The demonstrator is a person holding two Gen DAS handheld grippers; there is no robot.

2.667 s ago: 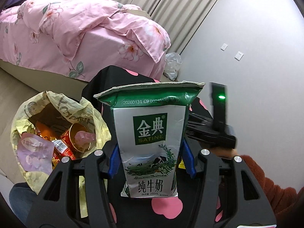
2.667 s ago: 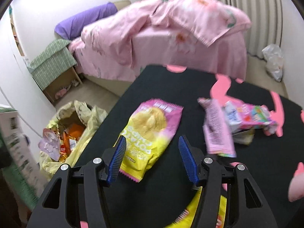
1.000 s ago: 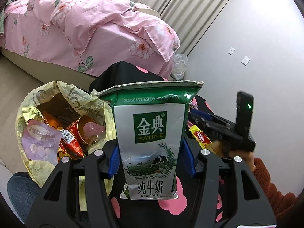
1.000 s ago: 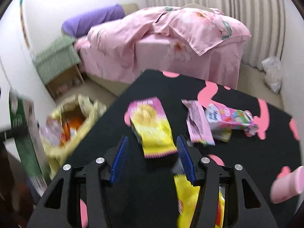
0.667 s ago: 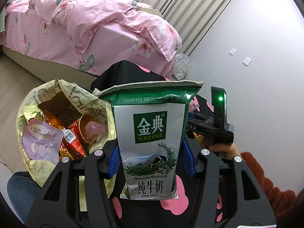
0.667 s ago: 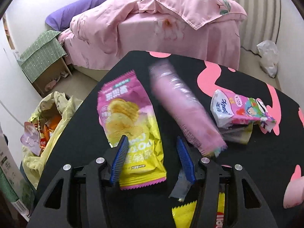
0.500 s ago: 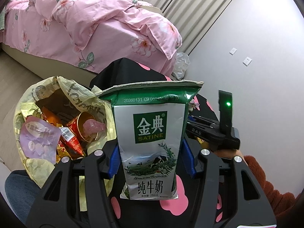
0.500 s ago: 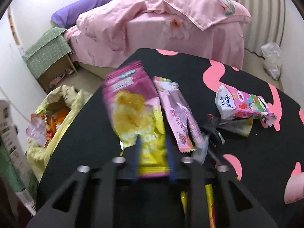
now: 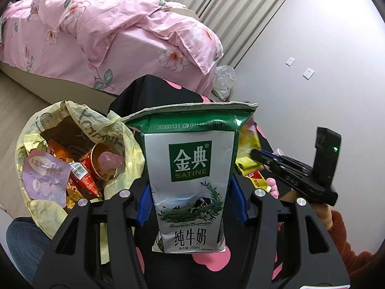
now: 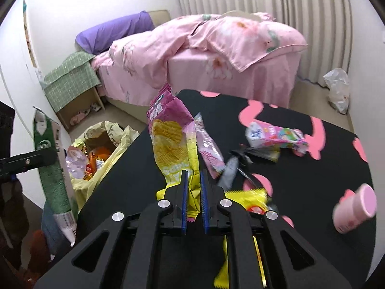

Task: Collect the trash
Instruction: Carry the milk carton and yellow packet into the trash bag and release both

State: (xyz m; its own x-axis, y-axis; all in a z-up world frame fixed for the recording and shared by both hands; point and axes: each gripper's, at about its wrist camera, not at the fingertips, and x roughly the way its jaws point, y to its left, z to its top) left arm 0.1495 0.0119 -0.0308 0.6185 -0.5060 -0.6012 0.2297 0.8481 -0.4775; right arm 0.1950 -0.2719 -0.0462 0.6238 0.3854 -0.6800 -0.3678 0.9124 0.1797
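Blue pads of the right tool stand narrow and are closing, and we find the lower edge of one pink-and-yellow chip bag pinched between them; the bag rises upright from the tool, lifted off the black bench. We find the left tool about half open, its blue pads pressed on both sides of one green-and-silver milk carton, which stands upright in the grip beside the bench edge.

On the bench we count: one pink stick wrapper just beside the held bag, one pink printed carton lying on its side, one dark crumpled wrapper near it, one yellow wrapper close to the right tool, and one pink cup lying tilted at the right edge.

We count one yellow trash bag on the floor, left of the bench, mouth open; it holds several wrappers and a red cup, too jumbled for a sure count.

Behind stands one bed with pink bedding. One clear plastic bag lies on the floor by the curtain.
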